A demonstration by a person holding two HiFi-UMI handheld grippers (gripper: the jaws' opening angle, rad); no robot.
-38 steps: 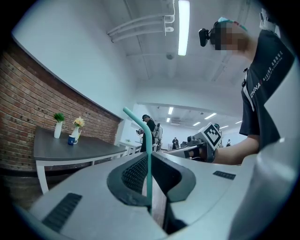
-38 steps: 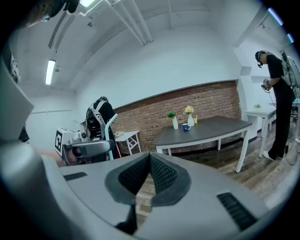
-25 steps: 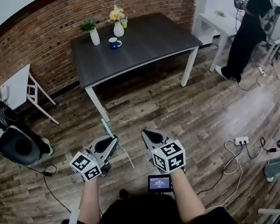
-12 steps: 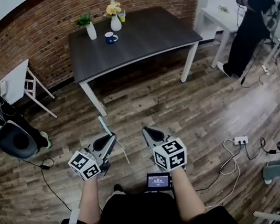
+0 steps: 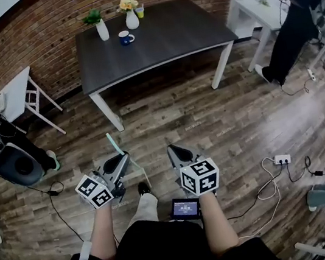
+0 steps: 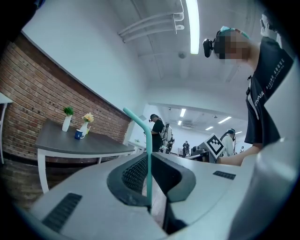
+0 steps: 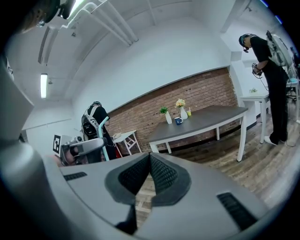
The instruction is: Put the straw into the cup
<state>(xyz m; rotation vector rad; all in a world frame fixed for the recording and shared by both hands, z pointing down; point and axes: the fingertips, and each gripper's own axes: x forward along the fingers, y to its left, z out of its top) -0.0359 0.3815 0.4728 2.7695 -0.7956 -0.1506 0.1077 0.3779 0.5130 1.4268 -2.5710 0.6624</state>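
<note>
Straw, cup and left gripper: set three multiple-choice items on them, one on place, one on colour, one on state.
1. The cup stands:
A. on the floor
B. on the table
C. on a white chair

2. The straw is:
A. teal
B. red
C. black

3. The left gripper is:
A. open and empty
B. shut on the cup
C. shut on the straw

Answers:
1 B: the head view shows the cup on the dark table top, far from both grippers.
2 A: the straw shows teal in both the head view and the left gripper view.
3 C: the left gripper view shows the jaws closed with the straw pinched between them and sticking up past the tips.
</note>
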